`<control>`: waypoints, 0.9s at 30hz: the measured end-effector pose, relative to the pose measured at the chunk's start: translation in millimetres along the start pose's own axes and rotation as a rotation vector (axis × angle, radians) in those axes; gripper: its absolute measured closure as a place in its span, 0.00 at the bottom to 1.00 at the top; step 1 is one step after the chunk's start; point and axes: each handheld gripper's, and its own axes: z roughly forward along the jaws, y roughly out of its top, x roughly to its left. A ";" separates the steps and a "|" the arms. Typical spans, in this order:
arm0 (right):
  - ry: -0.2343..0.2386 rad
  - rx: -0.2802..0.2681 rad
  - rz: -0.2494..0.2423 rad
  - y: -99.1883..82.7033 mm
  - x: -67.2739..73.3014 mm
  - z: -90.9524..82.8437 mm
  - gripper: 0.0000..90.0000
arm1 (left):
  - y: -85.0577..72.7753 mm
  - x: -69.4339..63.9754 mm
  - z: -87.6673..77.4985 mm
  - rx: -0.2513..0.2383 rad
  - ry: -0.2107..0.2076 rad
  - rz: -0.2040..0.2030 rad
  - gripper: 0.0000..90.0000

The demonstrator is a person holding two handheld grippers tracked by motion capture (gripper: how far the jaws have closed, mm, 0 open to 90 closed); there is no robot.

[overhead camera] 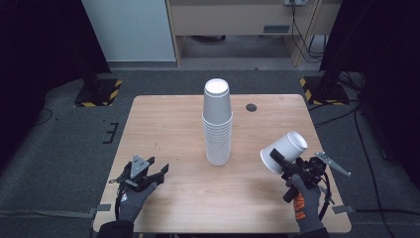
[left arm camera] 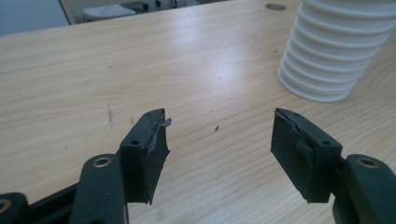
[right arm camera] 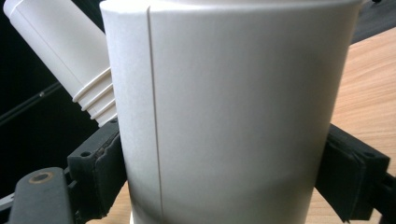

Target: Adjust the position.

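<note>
— While I hold this single cup [overhead camera: 284,152] in the right gripper [overhead camera: 280,162], can you check me from the high view?

— You have it clamped by the side wall, tilted, its base pointing up and away from you, over the right part of the table [overhead camera: 163,124]. It hangs clear of the wood, well apart from the stack of cups [overhead camera: 217,122].

— Good. In the right gripper view both pads [right arm camera: 100,170] press on the cup's wall, one on each side, and the stack leans across the frame behind it. So I judge one cup is in hand and not yet on the pile.

— And your left gripper [overhead camera: 157,174]?

— Its jaws stand apart with nothing between them; in the left gripper view I see bare wood through the gap and the ribbed rims of the stack off to one side. It sits low over the near left of the table.

— Then what is left?

— The stack stands upside down near the middle of the table, many cups nested already. I think the held cup has to be turned mouth-down and dropped over the top one. I see no other loose cups on the table, so this may be the last one, though I cannot be sure.
</note>
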 end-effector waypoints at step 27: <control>0.029 -0.055 0.169 -7.4 -12.1 -0.9 0.16 | 13.9 -39.3 14.0 -0.102 -0.086 0.011 0.38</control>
